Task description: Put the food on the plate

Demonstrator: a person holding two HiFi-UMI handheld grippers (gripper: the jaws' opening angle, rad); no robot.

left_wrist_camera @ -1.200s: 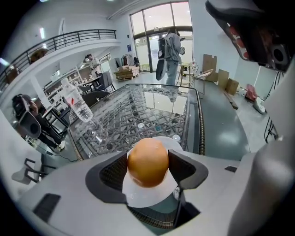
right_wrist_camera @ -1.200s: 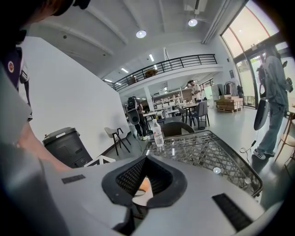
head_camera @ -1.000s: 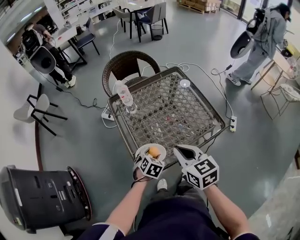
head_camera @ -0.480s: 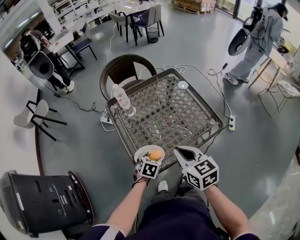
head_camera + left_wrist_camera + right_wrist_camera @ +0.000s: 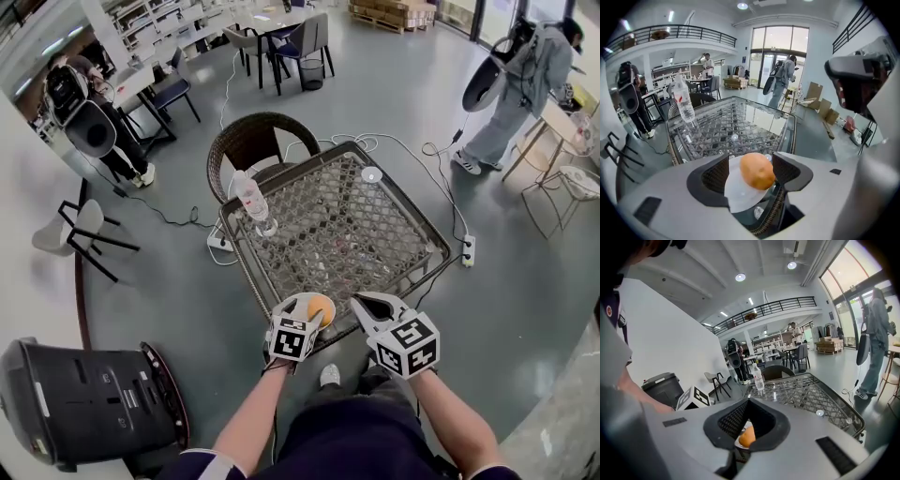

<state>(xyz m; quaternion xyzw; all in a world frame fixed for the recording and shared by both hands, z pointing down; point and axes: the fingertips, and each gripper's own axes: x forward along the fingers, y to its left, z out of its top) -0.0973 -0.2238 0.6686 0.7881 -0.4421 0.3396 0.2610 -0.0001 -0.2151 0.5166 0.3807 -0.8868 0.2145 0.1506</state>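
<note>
Left gripper view alone shows the left hand-held gripper point(image 5: 751, 164), jaws just opened wide, flanking the round orange food point(image 5: 757, 171) without gripping it; right hand-held gripper point(image 5: 748, 401) closed, empty.

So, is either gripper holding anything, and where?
Nothing is held. The left gripper's jaws have just been opening, the food between them loose on the plate; the right gripper is shut, empty.

Food point(image 5: 318, 307) on plate point(image 5: 289, 306) on table point(image 5: 441, 246)
</note>
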